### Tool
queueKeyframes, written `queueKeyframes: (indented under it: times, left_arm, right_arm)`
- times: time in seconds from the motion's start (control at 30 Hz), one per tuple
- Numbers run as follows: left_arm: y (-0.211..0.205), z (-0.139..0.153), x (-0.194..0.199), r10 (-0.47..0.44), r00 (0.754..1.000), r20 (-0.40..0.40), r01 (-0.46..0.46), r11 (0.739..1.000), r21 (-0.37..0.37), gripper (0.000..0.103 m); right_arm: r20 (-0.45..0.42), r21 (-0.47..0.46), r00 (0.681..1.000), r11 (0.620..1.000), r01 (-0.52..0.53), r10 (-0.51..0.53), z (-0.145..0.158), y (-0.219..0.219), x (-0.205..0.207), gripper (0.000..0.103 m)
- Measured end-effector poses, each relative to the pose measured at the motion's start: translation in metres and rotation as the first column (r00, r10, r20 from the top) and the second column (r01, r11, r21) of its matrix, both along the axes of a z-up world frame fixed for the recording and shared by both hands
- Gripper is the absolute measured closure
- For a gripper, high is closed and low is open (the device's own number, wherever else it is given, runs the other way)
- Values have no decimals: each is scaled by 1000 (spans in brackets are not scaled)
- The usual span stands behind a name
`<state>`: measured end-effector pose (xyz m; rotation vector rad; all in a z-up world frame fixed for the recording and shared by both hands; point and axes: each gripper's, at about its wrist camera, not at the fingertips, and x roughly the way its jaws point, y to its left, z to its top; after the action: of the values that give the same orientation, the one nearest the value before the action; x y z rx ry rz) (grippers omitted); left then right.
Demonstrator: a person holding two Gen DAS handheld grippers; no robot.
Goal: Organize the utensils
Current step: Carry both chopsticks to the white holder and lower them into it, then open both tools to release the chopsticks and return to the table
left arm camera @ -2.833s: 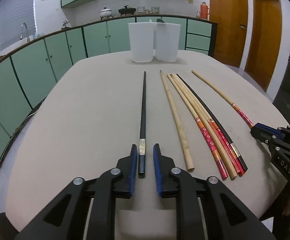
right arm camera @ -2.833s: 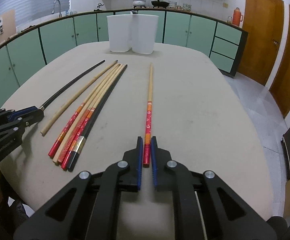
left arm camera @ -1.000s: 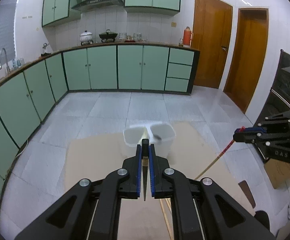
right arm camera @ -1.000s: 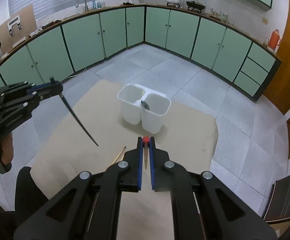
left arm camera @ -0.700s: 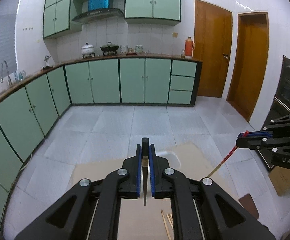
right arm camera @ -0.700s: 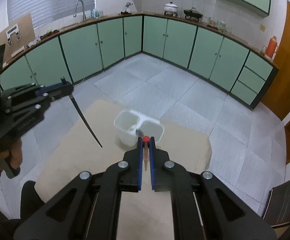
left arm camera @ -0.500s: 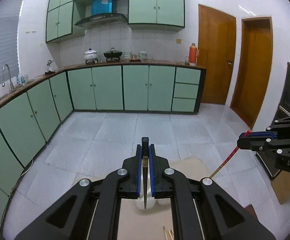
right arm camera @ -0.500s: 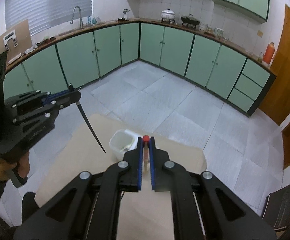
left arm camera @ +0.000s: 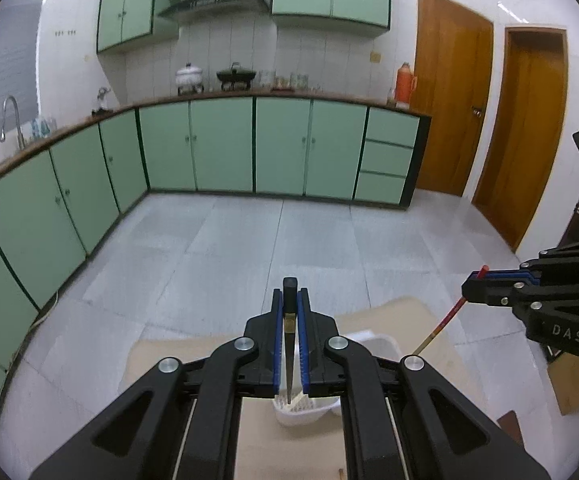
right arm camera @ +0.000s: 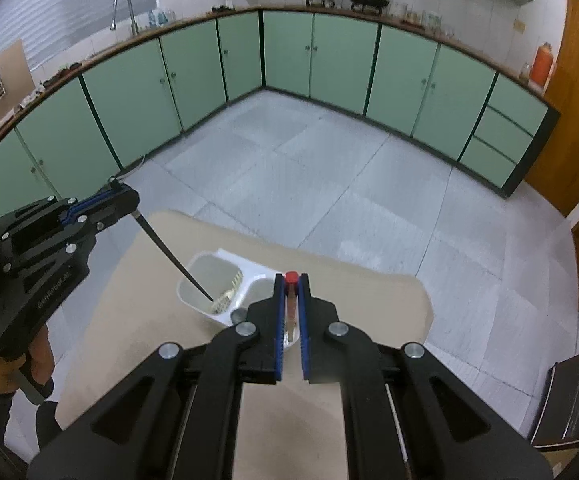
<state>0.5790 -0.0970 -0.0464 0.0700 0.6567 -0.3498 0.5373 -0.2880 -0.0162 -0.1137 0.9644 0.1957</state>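
Now that both hands have carried up from the table, the left gripper point(left arm camera: 289, 344) clamps the black chopstick point(right arm camera: 173, 260) over the white holder point(right arm camera: 225, 280), lower centre; the right gripper point(right arm camera: 291, 328) pinches the red-ended chopstick point(right arm camera: 290, 300), ready to drop in.

A black chopstick point(right arm camera: 169, 254) slanted tip-down, its point inside the left compartment of the white two-compartment holder point(right arm camera: 225, 280), which stood near the table's far edge. A red-ended wooden chopstick point(right arm camera: 290, 304) hung upright over the right compartment. A pale slotted utensil lay in the left compartment.
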Motion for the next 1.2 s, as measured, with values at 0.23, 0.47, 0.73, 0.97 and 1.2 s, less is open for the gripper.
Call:
queueKeyframes:
  times: [0.23,0.47,0.73,0.97,1.2]
  left_arm:
    - [22,-2,-27,-1,1000,19,1,1000,9,85]
    - [56,-13,-113,-23,998,65,22,1000,16,73]
    - [74,-100,-226,-55,998,-28,56,998,42,63]
    - [74,-150,-292,-41,998,-44,44,997,57,53]
    - [63,-182,-324,-66,994,-90,70,997,38,53]
  right_arm:
    - [35,54,999,998,13,-15,-4,-17,-26,80]
    - [149,85,989,996,1,-13,-32,-35,-137,78]
    - [132,89,991,996,0,-12,-149,-2,-279,76]
    - [78,107,997,994,-30,21,-219,44,-358,76]
    - [75,61,995,996,-65,61,-245,71,-358,71]
